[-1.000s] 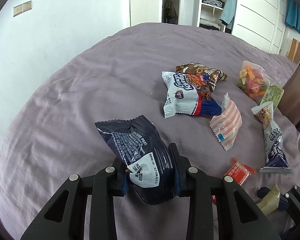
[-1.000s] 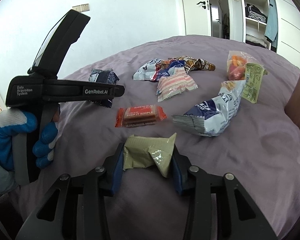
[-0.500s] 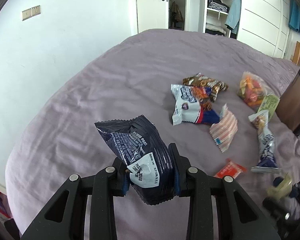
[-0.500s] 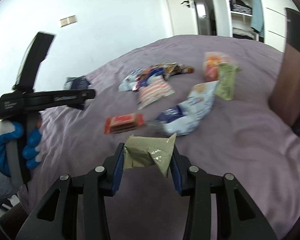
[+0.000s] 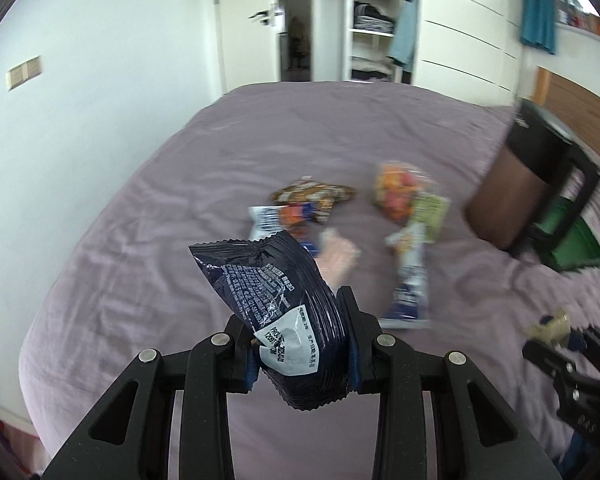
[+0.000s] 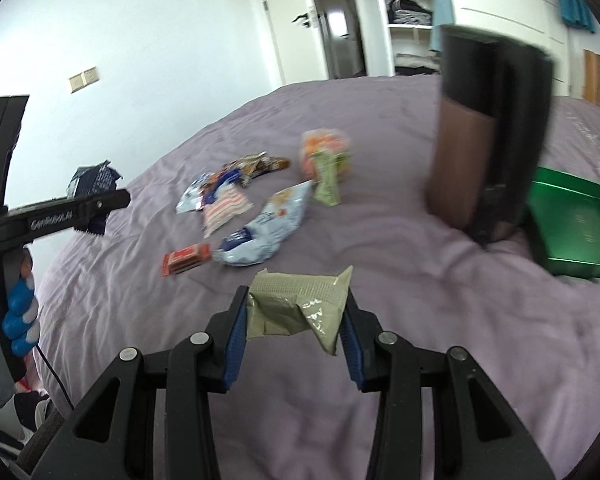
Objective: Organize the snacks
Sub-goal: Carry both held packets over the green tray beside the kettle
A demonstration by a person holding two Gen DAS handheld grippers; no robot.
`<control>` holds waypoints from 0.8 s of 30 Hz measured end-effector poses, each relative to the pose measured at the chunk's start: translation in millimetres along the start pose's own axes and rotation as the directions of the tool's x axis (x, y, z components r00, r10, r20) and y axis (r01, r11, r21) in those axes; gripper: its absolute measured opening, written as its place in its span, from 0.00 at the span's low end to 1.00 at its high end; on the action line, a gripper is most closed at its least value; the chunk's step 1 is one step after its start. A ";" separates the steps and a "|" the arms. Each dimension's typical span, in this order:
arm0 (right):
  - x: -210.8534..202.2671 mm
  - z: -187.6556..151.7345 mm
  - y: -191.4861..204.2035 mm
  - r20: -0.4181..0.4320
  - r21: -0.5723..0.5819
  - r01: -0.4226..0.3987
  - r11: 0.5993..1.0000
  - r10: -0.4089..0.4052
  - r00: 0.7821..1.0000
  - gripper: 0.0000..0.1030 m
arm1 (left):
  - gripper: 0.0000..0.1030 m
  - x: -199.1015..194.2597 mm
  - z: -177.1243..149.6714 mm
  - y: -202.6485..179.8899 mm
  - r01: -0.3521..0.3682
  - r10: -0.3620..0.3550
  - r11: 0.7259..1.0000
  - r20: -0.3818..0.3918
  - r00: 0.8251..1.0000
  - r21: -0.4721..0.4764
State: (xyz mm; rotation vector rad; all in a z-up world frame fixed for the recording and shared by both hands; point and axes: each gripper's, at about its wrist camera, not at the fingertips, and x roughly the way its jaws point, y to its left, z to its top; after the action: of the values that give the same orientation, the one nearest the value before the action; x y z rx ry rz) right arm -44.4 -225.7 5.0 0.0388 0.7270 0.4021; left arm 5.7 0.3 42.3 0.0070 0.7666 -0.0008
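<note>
**Two packets up, two grippers loaded**

Both hands are carrying! The left gripper is clamped narrow on a dark navy snack packet, pads biting the lower half near the white label, the crimped top edge fanning up and to the left, clear of the bed. The right gripper stands at a middling width, closed across an olive-green packet that spans pad to pad, one corner drooping below the right pad.

Below them, the purple bedspread holds the rest of the spread: a pale blue bag, a small red bar just beside it, a pink striped pack, a cluster of brown and blue wrappers, and a clear bag of orange and yellow sweets. To the right stands a brown-and-black container, blurred, with a green tray behind it; likely the drop-off, though I can't confirm that.

Handling call: these are light, crinkly foil packs, soft and air-filled, slick on the outside. They look squeezable, so a firm pinch across the flat body or a crimped seam should hold best; clamp too hard and the contents may crush.
</note>
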 end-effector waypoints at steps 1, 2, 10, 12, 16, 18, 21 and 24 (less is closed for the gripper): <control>-7.6 0.4 -5.5 0.009 0.008 0.014 1.000 -0.014 1.000 0.65 | 0.28 -3.8 0.9 -8.2 0.016 -0.016 1.000 0.002 1.000 0.014; -14.3 0.3 -11.2 0.016 0.016 0.024 1.000 -0.024 1.000 0.65 | 0.28 -8.0 2.3 -19.4 0.041 -0.041 0.999 0.001 0.999 0.031; -72.2 4.4 -72.6 0.085 0.091 0.155 0.984 -0.163 0.983 0.65 | 0.28 -31.6 12.6 -108.2 0.197 -0.199 0.966 -0.005 0.980 0.166; -82.5 4.4 -88.2 0.099 0.110 0.190 0.976 -0.201 0.975 0.65 | 0.28 -33.0 17.9 -135.4 0.241 -0.243 0.950 -0.014 0.970 0.200; -107.7 7.6 -136.2 0.132 0.147 0.283 0.948 -0.302 0.944 0.65 | 0.28 -38.7 25.7 -188.6 0.325 -0.333 0.906 -0.017 0.943 0.270; -116.4 9.4 -156.1 0.142 0.155 0.318 0.935 -0.340 0.930 0.65 | 0.28 -40.7 29.5 -217.8 0.362 -0.374 0.879 -0.024 0.927 0.311; -128.9 15.9 -194.3 0.159 0.162 0.376 0.912 -0.400 0.902 0.65 | 0.28 -43.2 34.4 -259.2 0.415 -0.430 0.838 -0.041 0.902 0.353; -132.2 22.3 -223.4 0.172 0.161 0.404 0.901 -0.428 0.887 0.65 | 0.28 -40.1 44.2 -300.2 0.445 -0.466 0.808 -0.043 0.884 0.386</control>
State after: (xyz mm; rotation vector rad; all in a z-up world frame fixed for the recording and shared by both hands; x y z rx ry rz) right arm -42.1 -478.6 67.6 0.0361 0.5363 -0.0611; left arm 6.5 -300.3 100.1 0.1984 0.6878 -0.6142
